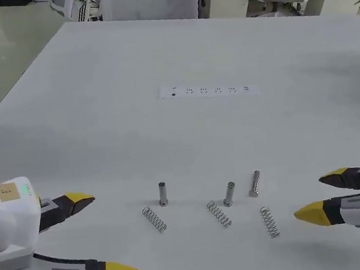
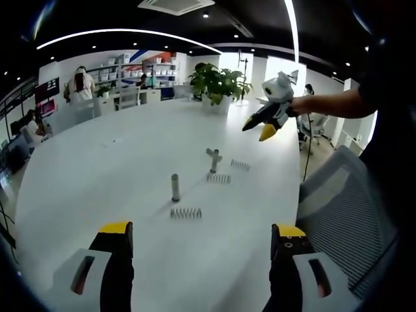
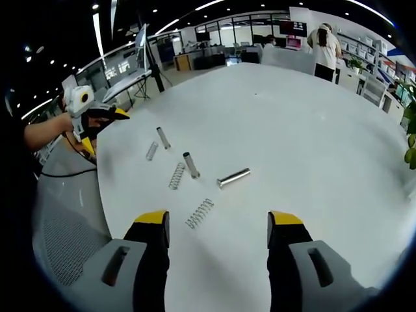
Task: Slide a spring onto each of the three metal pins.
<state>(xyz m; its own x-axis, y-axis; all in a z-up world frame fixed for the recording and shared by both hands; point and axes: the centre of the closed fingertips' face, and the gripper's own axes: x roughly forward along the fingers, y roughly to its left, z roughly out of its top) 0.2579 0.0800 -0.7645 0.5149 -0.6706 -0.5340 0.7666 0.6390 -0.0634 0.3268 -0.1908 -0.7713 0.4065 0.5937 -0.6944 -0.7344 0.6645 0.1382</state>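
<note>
Left gripper [image 1: 100, 237]: jaws wide, empty; tan sticker [image 1: 7, 190] on body, writing unreadable. Right gripper [image 1: 321, 194]: jaws wide, empty. Between them, three springs [image 1: 219, 213] lying loose on white table [image 1: 101, 117]. Just behind, three pins [image 1: 163, 193]: two upright, rightmost lying flat. Farther back, printed strip [image 1: 204, 91], marks illegible.

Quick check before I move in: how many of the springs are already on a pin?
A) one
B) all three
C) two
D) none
D: the left spring, middle spring and right spring all lie loose on the table, and the left pin, middle pin and right pin are bare.
</note>
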